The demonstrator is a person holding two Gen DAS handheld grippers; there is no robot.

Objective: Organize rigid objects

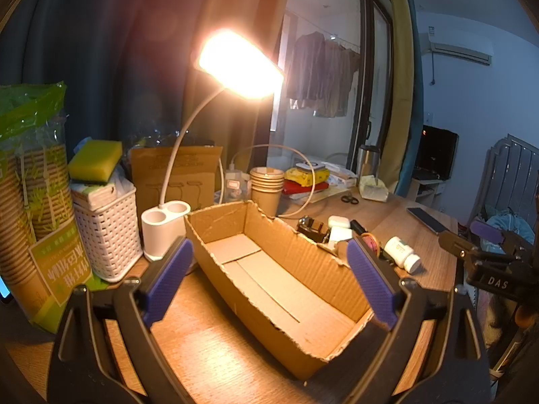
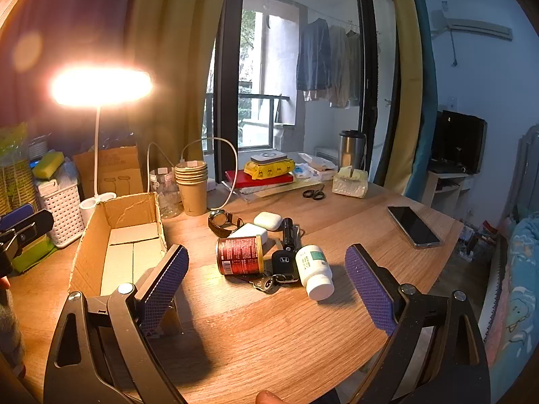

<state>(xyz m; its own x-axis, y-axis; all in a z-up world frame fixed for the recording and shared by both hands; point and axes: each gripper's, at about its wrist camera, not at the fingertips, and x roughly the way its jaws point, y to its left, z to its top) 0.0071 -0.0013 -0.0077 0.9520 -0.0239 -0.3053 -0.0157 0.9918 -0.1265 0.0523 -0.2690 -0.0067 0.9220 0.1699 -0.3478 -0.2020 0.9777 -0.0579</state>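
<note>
Both grippers are hanging spread and empty: our left gripper (image 1: 269, 276) is hovering over the bare cardboard box (image 1: 286, 279), our right gripper (image 2: 266, 289) facing the pile beside it. We are judging nothing is packed yet. Next we are likely closing on the white pill bottle (image 2: 315, 271) or red can (image 2: 240, 256), lying touching the car key (image 2: 284, 262).

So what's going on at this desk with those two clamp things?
A person holds a gripper in each hand, tidying small items on a wooden desk. Both are open and hold nothing. The left gripper faces an empty cardboard box. The right gripper points at a cluster beside the box: a red can on its side, a white pill bottle, a car key, a watch and an earbud case. Nothing is in the box yet.
</note>
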